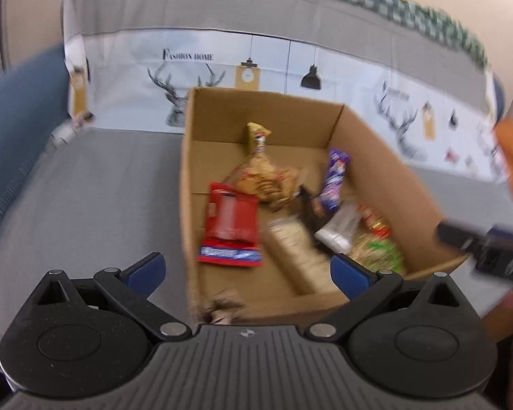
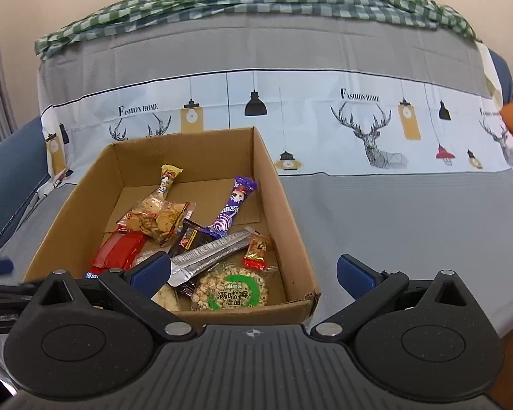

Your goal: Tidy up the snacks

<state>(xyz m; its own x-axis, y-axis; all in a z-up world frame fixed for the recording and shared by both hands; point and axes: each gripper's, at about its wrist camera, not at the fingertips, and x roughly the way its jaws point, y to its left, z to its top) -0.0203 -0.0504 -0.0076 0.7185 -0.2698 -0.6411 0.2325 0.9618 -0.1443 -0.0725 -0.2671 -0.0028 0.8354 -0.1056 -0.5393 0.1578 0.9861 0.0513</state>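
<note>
Snacks heaped in the cardboard box [image 2: 277, 184] on the sofa seat; left gripper [image 1: 248, 266] and right gripper [image 2: 254, 270] both with jaws wide, empty. Risk of pinching two overlapping packets, or snagging the box wall.

Your left gripper [image 1: 246, 270] and right gripper [image 2: 253, 273] were built alike: each had a ribbed dark-grey housing with a small crosshair mark at its front edge, flanked by two round black discs. From these ran black linkage arms joined by silver pins and pierced by triangular cut-outs. Each arm ended in a blue finger pad [image 1: 147, 268], the same blue on the right gripper's pads [image 2: 354, 273].
</note>
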